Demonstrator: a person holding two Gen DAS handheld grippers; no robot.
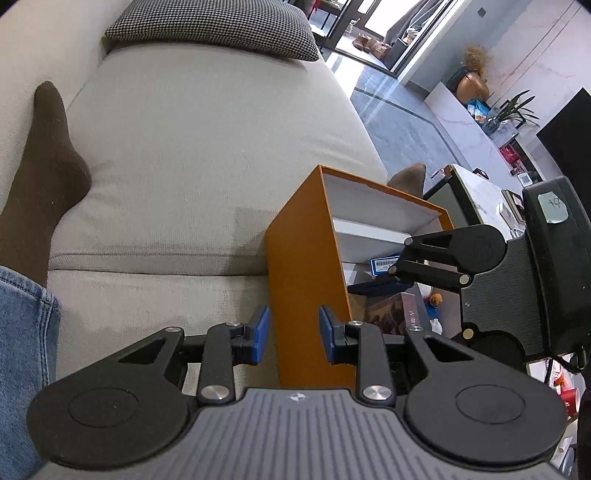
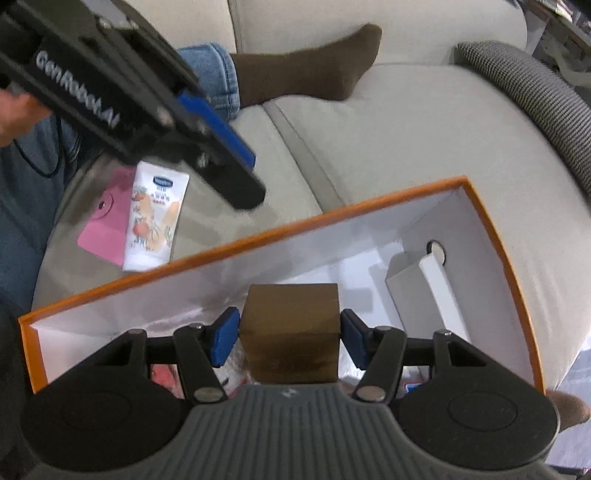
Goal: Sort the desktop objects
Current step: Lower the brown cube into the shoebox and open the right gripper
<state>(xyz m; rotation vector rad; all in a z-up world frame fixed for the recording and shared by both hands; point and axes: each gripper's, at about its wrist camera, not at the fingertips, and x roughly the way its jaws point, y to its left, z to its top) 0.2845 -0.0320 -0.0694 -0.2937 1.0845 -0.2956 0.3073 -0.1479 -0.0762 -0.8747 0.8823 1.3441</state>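
Note:
An orange box [image 2: 491, 236] with a white inside stands open in front of a beige sofa. My right gripper [image 2: 290, 338] is shut on a brown wooden block [image 2: 291, 325] and holds it over the box opening. My left gripper [image 1: 294, 334] is open and empty, its blue pads on either side of the box's orange side wall [image 1: 306, 266] without pressing it. The right gripper also shows in the left wrist view [image 1: 376, 286], reaching into the box. A white tube [image 2: 155, 218] lies on a pink card [image 2: 103, 229] outside the box.
Inside the box lie a white carton [image 2: 421, 295] and several small items. The sofa seat [image 1: 207, 155] holds a houndstooth cushion [image 1: 214, 27] and a person's socked foot [image 1: 40, 155]. A marble counter [image 1: 476, 147] stands at the right.

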